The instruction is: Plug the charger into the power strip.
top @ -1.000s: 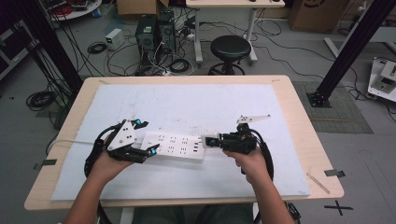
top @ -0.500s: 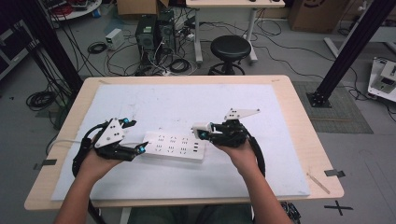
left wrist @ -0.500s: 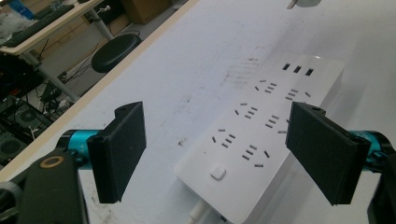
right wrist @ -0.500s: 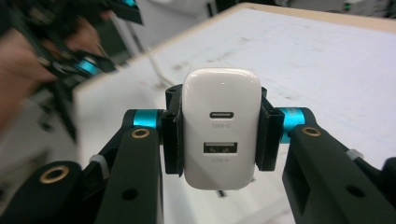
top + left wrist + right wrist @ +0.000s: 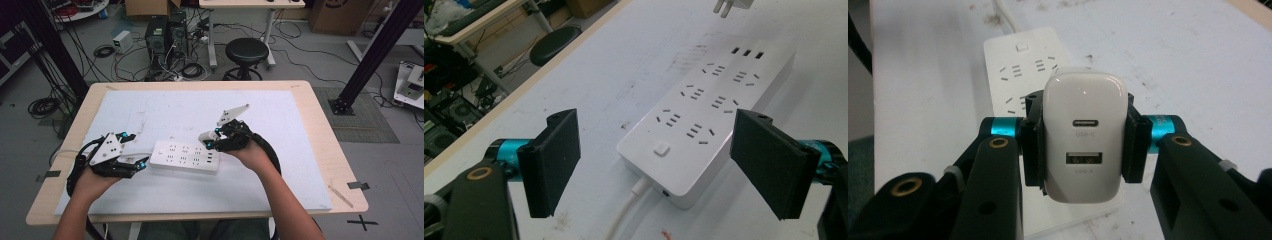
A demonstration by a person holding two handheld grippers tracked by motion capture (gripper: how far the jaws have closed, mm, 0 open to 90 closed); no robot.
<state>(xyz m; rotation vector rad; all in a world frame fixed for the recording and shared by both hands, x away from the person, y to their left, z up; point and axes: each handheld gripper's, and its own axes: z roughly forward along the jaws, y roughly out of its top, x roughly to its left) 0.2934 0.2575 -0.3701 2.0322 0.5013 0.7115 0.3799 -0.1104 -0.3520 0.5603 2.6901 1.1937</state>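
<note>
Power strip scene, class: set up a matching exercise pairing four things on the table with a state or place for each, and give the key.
Things:
1. charger
2. power strip
3. left gripper
4. right gripper

States:
A. lies flat on the white mat
B. open, at the strip's cable end
C. held above the strip, ports facing the camera
D. shut on the charger

Pairs: 1-C, 2-A, 3-B, 4-D
</note>
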